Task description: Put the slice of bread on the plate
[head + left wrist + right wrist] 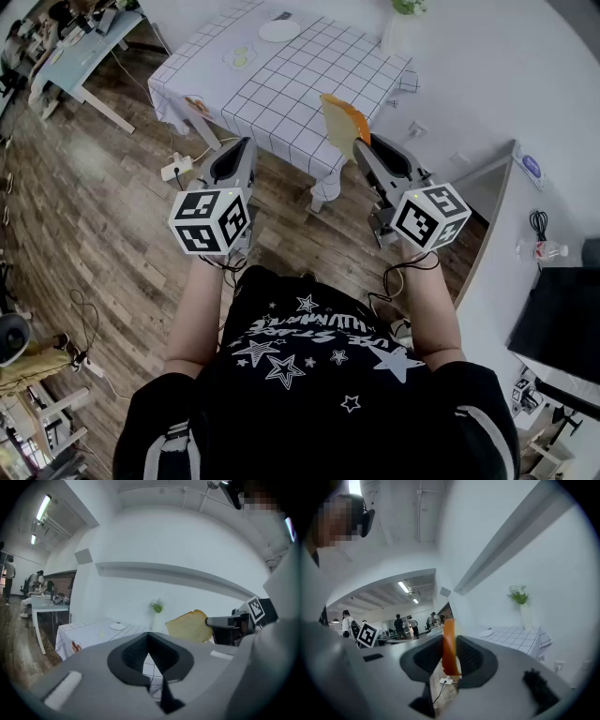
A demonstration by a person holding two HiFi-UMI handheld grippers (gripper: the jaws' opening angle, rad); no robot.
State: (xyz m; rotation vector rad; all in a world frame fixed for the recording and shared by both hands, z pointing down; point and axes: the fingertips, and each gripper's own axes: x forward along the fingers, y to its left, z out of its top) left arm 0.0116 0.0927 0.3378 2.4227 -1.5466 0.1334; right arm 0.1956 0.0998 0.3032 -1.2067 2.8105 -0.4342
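Bread slice (343,125) stands on edge, long axis upright, gripped in my right hand-held gripper (361,148) by the checked desk's (309,75) near corner, wooden floor (112,216) below. My left hand-held gripper (245,143) is closed, empty.

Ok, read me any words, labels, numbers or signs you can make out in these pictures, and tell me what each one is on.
No text here is clear enough to quote.
Black T-shirt: white lettering among stars, seen upside down, too blurred to read.
Left marker cube and right marker cube: black-and-white square patterns only, no words or numbers.
Blue round sticker at the right of the head view: too small to read.
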